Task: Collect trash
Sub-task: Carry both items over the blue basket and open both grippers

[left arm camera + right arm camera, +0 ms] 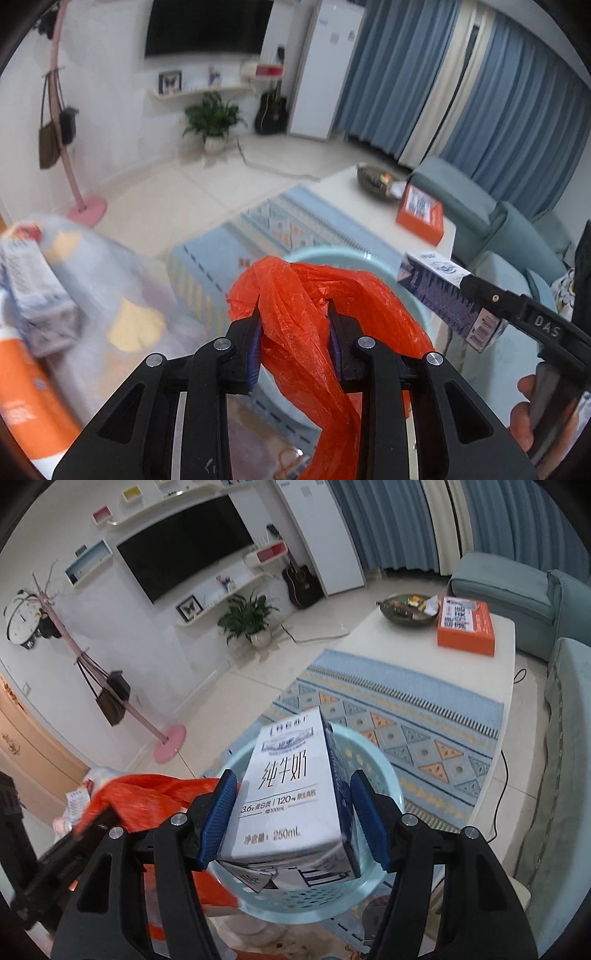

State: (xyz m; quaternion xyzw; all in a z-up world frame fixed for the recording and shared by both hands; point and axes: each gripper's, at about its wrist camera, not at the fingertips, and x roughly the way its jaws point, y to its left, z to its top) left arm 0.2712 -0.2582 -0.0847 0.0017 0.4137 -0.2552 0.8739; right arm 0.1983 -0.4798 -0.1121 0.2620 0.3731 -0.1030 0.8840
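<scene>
My left gripper (293, 314) is shut on a crumpled orange plastic bag (325, 295) and holds it over the rim of a light blue basket (332, 251). My right gripper (291, 805) is shut on a white and dark blue milk carton (291, 790) and holds it above the same basket (373, 746). The carton (443, 295) and the right gripper (517, 314) also show at the right of the left wrist view. The orange bag (147, 794) shows at the left of the right wrist view.
A white coffee table (406, 635) carries an orange box (465, 624) and a dark bowl (406, 609). A patterned blue rug (406, 720) lies under the basket. A teal sofa (561, 701) stands right. Blurred packaging (37, 295) lies at left. A pink coat stand (166, 742) stands behind.
</scene>
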